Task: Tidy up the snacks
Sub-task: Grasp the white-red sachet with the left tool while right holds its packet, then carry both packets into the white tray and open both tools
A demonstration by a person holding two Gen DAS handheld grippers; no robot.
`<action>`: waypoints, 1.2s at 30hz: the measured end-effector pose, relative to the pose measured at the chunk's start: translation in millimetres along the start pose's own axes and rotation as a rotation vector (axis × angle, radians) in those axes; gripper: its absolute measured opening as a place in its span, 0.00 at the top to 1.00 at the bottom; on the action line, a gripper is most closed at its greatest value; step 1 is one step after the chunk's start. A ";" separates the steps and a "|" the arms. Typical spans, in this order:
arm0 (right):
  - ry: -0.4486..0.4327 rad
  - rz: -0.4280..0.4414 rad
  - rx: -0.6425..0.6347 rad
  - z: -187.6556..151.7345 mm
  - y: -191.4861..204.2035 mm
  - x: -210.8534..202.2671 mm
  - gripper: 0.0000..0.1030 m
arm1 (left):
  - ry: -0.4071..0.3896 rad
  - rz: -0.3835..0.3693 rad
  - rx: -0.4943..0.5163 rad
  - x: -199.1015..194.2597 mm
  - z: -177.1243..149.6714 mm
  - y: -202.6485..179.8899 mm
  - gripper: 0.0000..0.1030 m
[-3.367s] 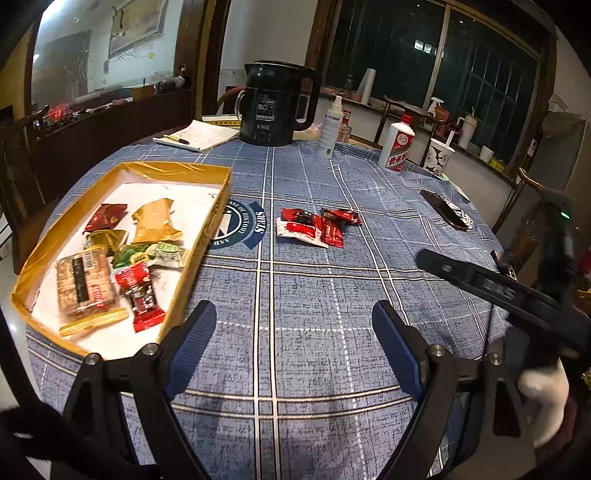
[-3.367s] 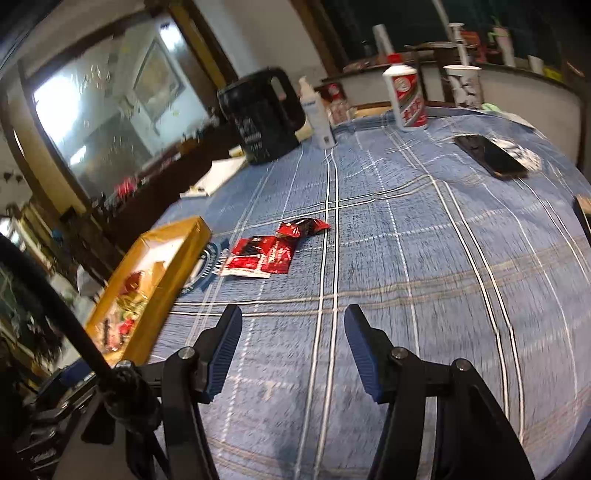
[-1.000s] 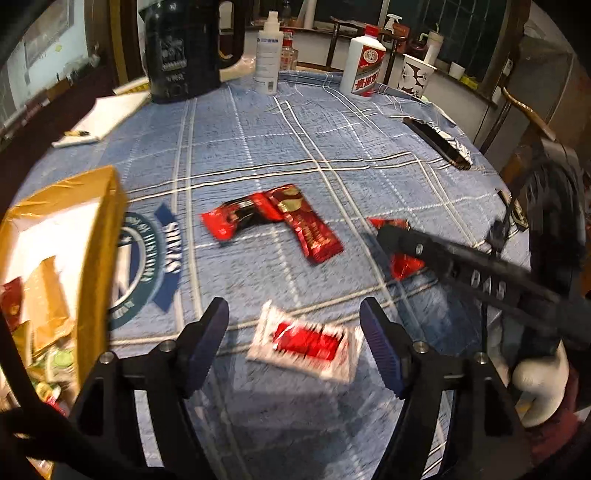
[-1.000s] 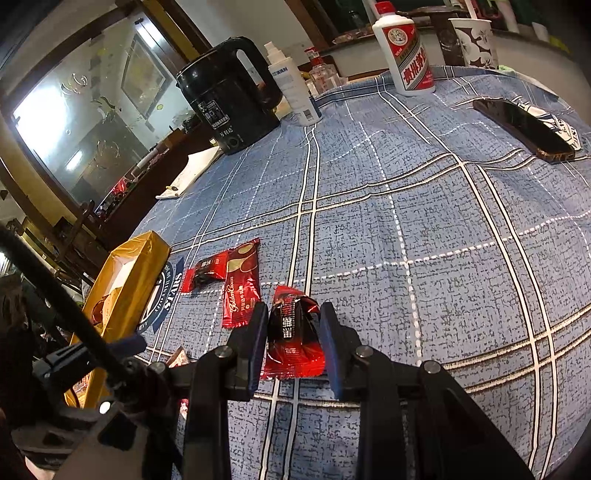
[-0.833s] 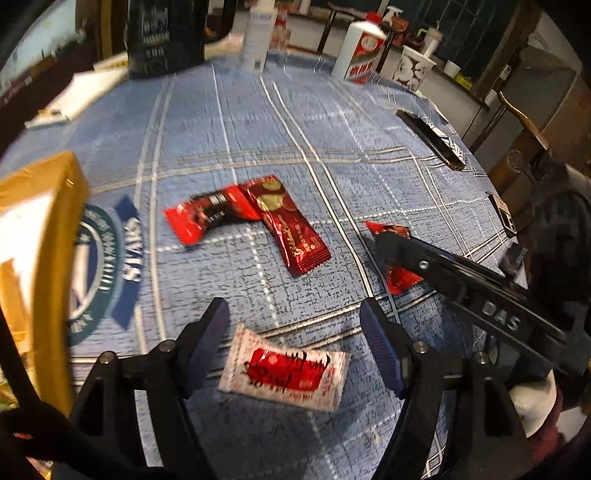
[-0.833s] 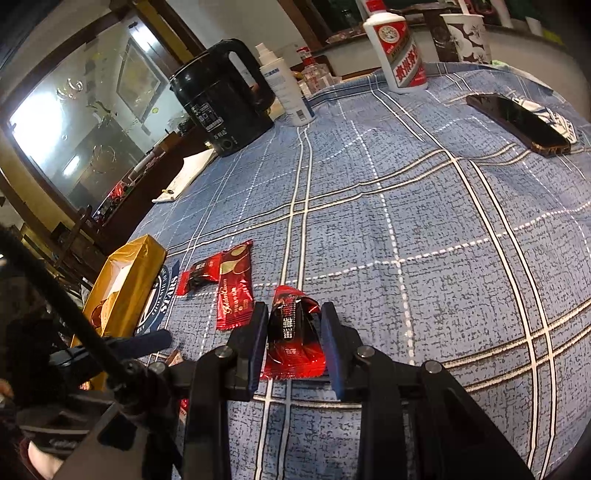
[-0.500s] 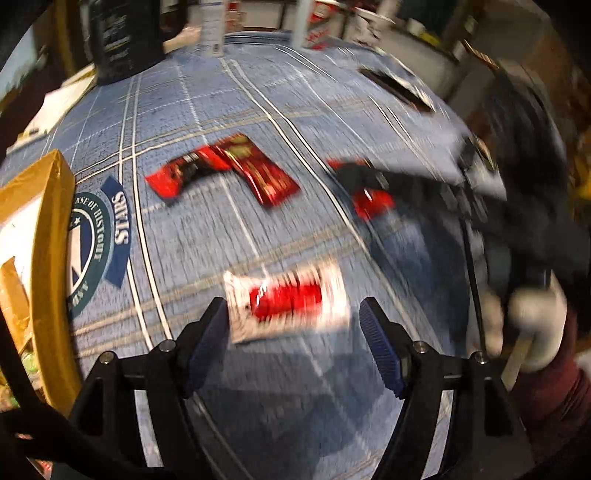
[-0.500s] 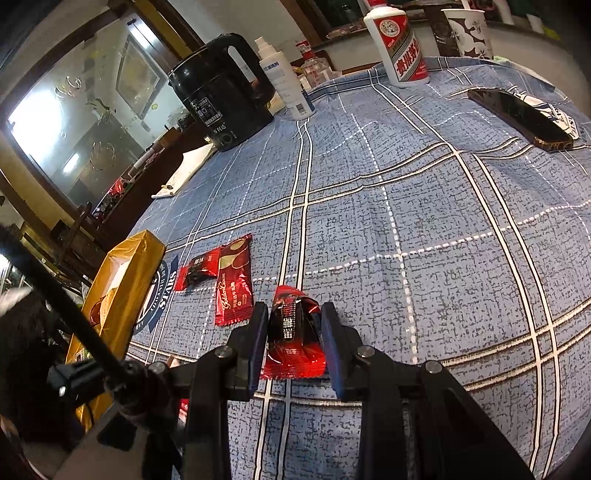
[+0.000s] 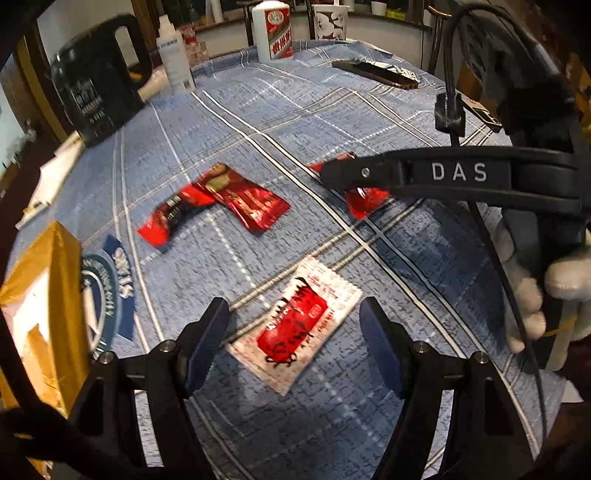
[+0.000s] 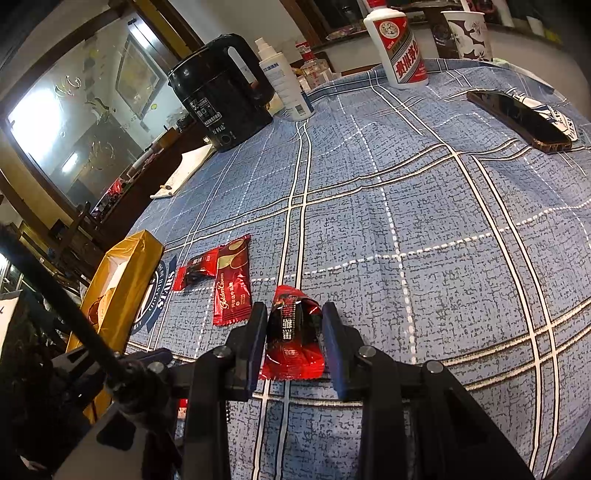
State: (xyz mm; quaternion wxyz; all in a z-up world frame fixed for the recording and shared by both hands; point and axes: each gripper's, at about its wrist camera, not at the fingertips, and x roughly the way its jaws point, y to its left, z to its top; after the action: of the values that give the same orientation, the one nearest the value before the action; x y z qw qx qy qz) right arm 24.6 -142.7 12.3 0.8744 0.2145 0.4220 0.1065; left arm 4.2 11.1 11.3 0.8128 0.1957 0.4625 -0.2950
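A white sachet with a red label (image 9: 297, 326) lies flat on the blue checked cloth, between the jaws of my left gripper (image 9: 295, 328), which stand open and clear of it. My right gripper (image 10: 294, 334) is shut on a small red and black snack packet (image 10: 293, 336) that rests on the cloth; the same gripper's arm crosses the left wrist view with that packet (image 9: 365, 199) under its tip. Two more red packets lie together further left, a long one (image 9: 245, 201) (image 10: 232, 282) and a short dark one (image 9: 168, 218) (image 10: 195, 271). The gold box (image 9: 40, 258) (image 10: 122, 280) stands at the left.
At the table's far side stand a black kettle (image 10: 221, 92), a white spray bottle (image 10: 282, 85), a white and red bottle (image 10: 399, 44) and a paper cup (image 10: 465, 33). A dark phone (image 10: 517, 118) lies at the right. A white-gloved hand (image 9: 535, 280) holds the right gripper's handle.
My left gripper has rolled and sunk closer over the white sachet, which now lies askew between its jaws. The right gripper has kept still, shut on its packet.
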 end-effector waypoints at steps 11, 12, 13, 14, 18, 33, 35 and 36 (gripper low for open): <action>-0.032 -0.010 -0.024 -1.0 3.1 -4.8 0.73 | -0.049 0.006 -0.112 -11.0 -11.4 -1.7 0.69; -0.036 -0.007 -0.028 -1.1 3.6 -5.7 0.73 | -0.059 0.013 -0.134 -12.9 -13.6 0.4 0.69; -0.042 -0.002 -0.032 -1.2 4.6 -6.9 0.73 | -0.070 0.015 -0.157 -15.1 -15.3 2.7 0.69; -0.047 0.001 -0.036 -1.6 5.4 -8.0 0.74 | -0.079 0.014 -0.178 -17.7 -18.0 5.5 0.69; -0.073 -0.015 -0.058 -3.2 9.4 -12.1 0.74 | -0.128 -0.019 -0.286 -36.7 -33.2 20.4 0.69; -0.034 0.051 -0.192 -11.5 104.9 -29.7 0.74 | -0.324 0.137 -0.570 -148.4 -112.0 121.2 0.69; -0.006 0.088 -0.217 -13.2 130.5 -23.5 0.73 | -0.330 0.160 -0.608 -156.6 -121.9 140.5 0.69; 0.010 0.109 -0.225 -13.9 142.6 -19.6 0.73 | -0.329 0.169 -0.629 -159.3 -126.8 150.4 0.69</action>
State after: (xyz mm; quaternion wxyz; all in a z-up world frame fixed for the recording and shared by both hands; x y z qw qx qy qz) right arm 0.8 -19.8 84.5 0.8837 0.1370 0.3994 0.2018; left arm -40.6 246.3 93.5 0.9183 -0.0764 0.3760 -0.0975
